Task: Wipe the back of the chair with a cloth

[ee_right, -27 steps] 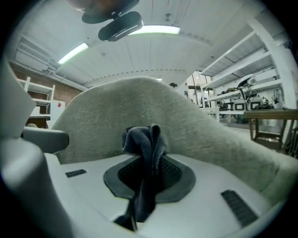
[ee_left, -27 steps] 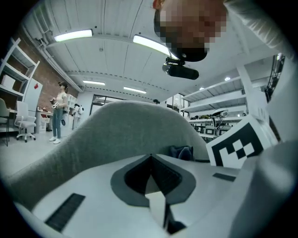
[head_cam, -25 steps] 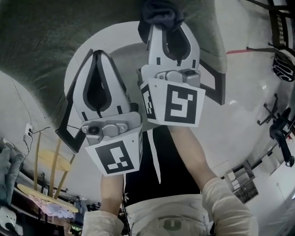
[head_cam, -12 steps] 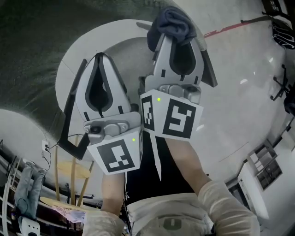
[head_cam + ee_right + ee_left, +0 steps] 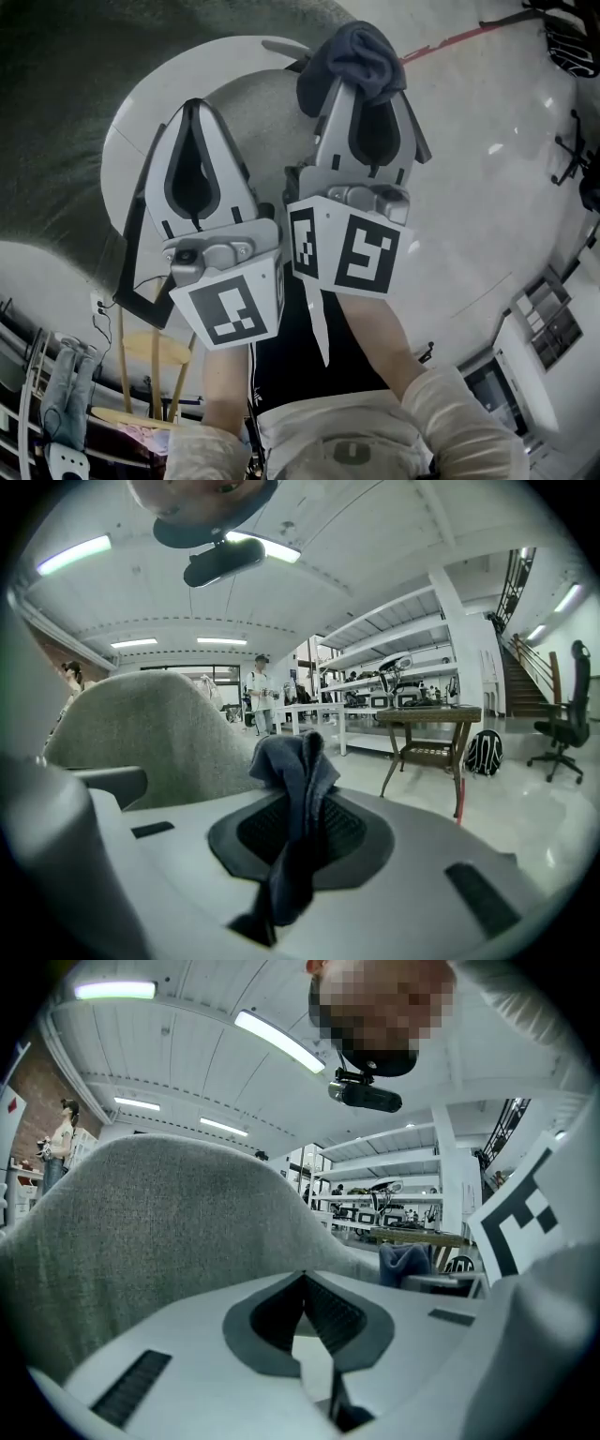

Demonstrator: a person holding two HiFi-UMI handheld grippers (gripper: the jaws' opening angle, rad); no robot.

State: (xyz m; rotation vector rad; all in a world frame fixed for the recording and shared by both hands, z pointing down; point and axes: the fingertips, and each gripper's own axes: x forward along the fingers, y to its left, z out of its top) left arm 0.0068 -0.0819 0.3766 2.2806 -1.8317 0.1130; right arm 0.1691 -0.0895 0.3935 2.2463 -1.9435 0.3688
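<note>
pinching 1 cloth (image 5: 289, 761), right gripper (image 5: 363, 82), 1 chair (image 5: 141, 733)

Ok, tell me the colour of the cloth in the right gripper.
Dark blue. The cloth shows best in the right gripper view.

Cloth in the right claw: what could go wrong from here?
Only a small wad of the cloth sticks past the right claw, so its hard tips may scrape the grey chair back instead of wiping. The left claw is shut on nothing, so the chair may shift under pressure, unsteadied.
</note>
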